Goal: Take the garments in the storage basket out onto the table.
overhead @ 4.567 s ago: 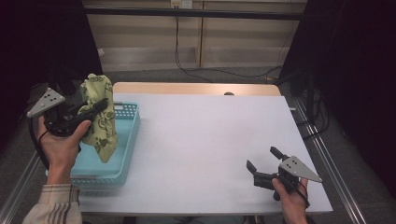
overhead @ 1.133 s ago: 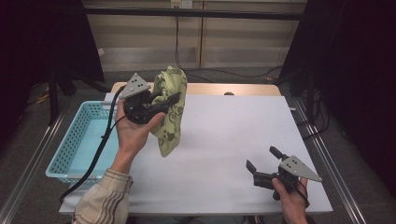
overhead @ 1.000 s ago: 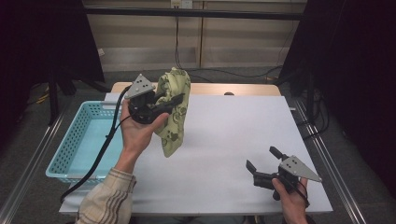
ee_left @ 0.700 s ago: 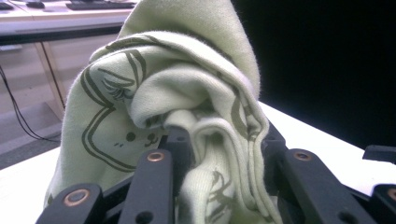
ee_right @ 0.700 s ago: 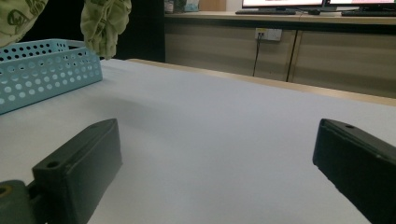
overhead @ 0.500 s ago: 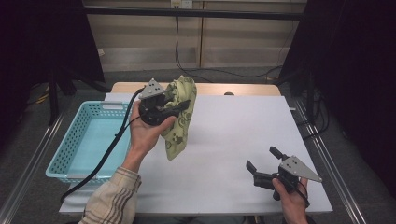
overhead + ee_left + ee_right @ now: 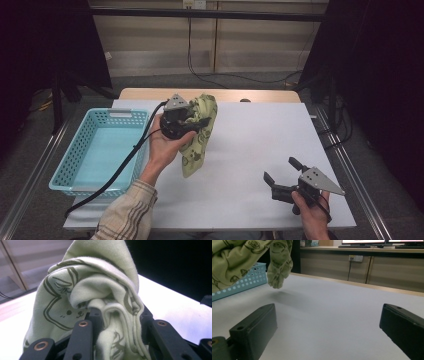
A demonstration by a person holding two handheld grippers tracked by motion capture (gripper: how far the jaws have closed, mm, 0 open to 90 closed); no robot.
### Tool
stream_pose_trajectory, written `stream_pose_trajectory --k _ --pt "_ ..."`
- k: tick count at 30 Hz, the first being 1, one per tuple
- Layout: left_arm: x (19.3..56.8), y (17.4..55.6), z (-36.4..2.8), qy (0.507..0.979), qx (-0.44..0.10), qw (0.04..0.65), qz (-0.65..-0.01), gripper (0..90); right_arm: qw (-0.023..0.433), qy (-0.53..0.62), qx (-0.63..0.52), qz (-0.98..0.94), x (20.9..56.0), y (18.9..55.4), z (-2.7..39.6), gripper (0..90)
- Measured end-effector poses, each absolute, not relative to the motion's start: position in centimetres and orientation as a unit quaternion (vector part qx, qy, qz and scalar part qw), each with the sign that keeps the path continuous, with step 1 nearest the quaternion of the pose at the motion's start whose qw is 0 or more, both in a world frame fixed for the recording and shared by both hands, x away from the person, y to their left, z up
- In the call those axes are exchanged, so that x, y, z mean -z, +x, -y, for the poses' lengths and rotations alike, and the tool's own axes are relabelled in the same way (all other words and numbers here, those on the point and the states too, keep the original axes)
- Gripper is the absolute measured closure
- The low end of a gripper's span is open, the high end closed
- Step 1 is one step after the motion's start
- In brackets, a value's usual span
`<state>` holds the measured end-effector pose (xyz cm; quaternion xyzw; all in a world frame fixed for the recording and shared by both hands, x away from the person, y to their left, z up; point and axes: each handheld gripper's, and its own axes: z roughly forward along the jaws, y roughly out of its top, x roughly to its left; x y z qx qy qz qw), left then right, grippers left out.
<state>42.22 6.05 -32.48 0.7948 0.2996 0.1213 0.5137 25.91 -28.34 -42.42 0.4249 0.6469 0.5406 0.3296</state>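
Moved out of the blue basket [image 7: 80, 165], green printed garment [image 7: 196, 142] hangs pinched in left gripper [image 7: 192, 121] above the table [image 7: 260, 145], not yet laid down; right gripper [image 7: 280, 176] rests spread.

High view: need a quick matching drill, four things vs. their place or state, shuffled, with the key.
Things:
1. green cloth
2. basket
3. left gripper
4. right gripper

States:
A. jaws wide apart, nothing between them, low over the near right of the table
B. hangs above the table, bunched between jaws
C. stands at the table's left edge, nothing inside
D. clamped on fabric, held up in the hand

Pairs: 1-B, 2-C, 3-D, 4-A
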Motion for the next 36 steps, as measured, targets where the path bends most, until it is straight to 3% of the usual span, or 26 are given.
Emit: stream_pose_trajectory --k 21,36 --pt "36.8 42.7 -3.7 0.839 -0.103 0.454 -0.283 66.5 0.329 0.424 -0.54 -0.648 42.4 25.8 28.4 0.6" --pt "39.6 43.0 -2.9 0.843 -0.074 0.439 -0.301 65.1 0.331 0.424 -0.54 -0.648 42.4 25.7 28.4 0.6"
